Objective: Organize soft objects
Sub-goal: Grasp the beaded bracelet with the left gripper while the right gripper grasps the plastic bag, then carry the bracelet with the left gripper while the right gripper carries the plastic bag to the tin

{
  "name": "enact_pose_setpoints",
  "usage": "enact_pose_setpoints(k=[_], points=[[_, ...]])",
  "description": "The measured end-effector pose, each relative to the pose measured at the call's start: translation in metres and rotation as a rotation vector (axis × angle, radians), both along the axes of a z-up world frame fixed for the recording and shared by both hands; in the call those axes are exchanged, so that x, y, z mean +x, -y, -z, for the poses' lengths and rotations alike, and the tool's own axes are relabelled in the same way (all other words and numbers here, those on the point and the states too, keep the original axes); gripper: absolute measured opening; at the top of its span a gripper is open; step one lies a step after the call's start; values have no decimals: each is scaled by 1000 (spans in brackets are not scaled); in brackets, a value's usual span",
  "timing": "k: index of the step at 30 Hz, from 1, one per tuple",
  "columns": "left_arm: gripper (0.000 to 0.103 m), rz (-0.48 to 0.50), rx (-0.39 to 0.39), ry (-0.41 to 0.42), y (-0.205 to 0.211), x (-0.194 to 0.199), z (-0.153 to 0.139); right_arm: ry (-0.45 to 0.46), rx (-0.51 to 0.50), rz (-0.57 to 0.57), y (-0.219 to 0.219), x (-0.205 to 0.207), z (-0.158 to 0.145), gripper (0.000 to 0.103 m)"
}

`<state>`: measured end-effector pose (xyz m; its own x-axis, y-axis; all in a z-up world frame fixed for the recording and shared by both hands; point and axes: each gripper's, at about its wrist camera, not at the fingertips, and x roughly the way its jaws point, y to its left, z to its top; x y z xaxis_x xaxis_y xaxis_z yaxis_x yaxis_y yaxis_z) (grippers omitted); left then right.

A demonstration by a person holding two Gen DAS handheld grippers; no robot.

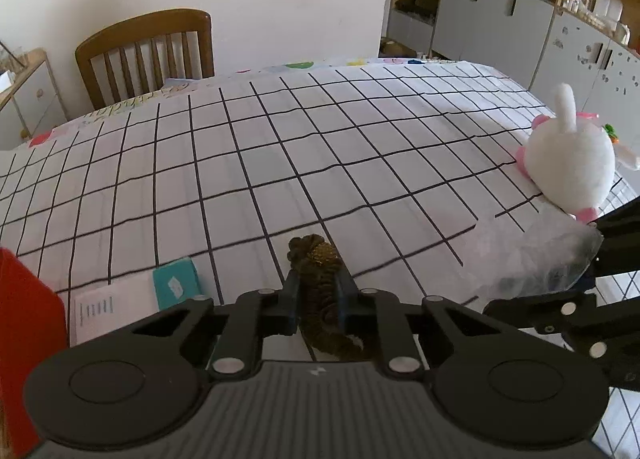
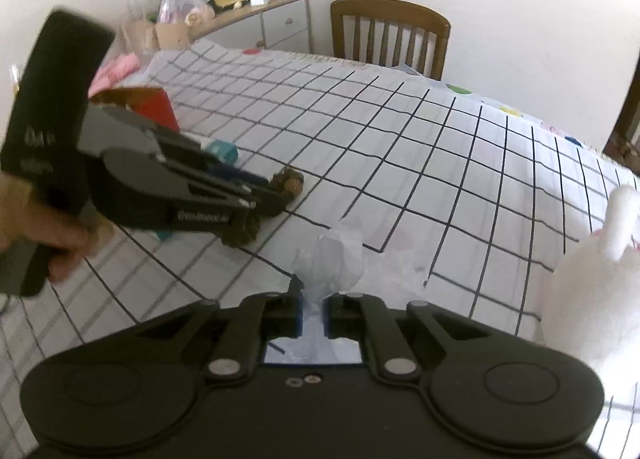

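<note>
The printing on the white leaflet [image 1: 114,309] and on the left gripper's black body is showing but is too blurred to read.

The left gripper [image 1: 318,293] is pinching a brown knitted soft toy [image 1: 320,295] between its blue-padded fingers [image 1: 291,299], which are standing nearly closed on it. The toy's long axis is running along the fingers, away from the camera: one knotted end is poking out past the fingertips and the other is curling back under the gripper body. It is sitting low over the gridded tabletop [image 1: 280,147]; whether it is touching the cloth cannot be told.

Right of the toy, the right gripper [image 2: 313,313] is clamping a crumpled clear plastic bag [image 2: 332,263], its fingers [image 2: 297,313] almost together with only the thin film between them. What the bag is holding cannot be made out.

Further right of the toy, a white plush rabbit [image 1: 568,163] with pink trim is sitting upright near the tabletop's edge, one ear pointing up.

Left of the toy, a red box [image 2: 158,109] with open flaps is standing beside the leaflet and a teal card [image 1: 176,283]; its inside is hidden. A hand [image 2: 36,227] is gripping the left gripper's handle.
</note>
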<state>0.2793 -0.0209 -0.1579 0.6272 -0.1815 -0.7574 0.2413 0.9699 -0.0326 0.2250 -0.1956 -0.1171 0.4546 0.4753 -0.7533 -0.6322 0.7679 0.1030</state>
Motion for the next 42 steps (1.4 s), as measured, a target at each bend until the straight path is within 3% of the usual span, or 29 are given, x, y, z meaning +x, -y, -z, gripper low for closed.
enact_pose_setpoints(k=[8,12,21,34,36,38,39,42], points=[[15,-11,-46,18,-9,-24,-17,-34,115,81,10,-16,-23,7],[8,-23,-80,31,-19,-39,-29,-44,156,104,13,-24,-36,7],[8,-11,-95,41,-39,-74,-48,-7,191,112,12,-49,-67,7],[14,22,-114,-10,-29,-88,-41,-41,204,154,26,-74,-61,7],[27,33,-107,-10,-24,-89,-39,-47,209,160,29,-77,-60,7],[75,43,-97,-3,-19,-90,-37,-51,209,162,32,-79,-60,7],[81,47,-100,5,-17,-90,-37,-52,209,163,33,-80,-59,7],[81,58,-96,4,-10,-87,-34,-57,208,165,36,-81,-57,7]])
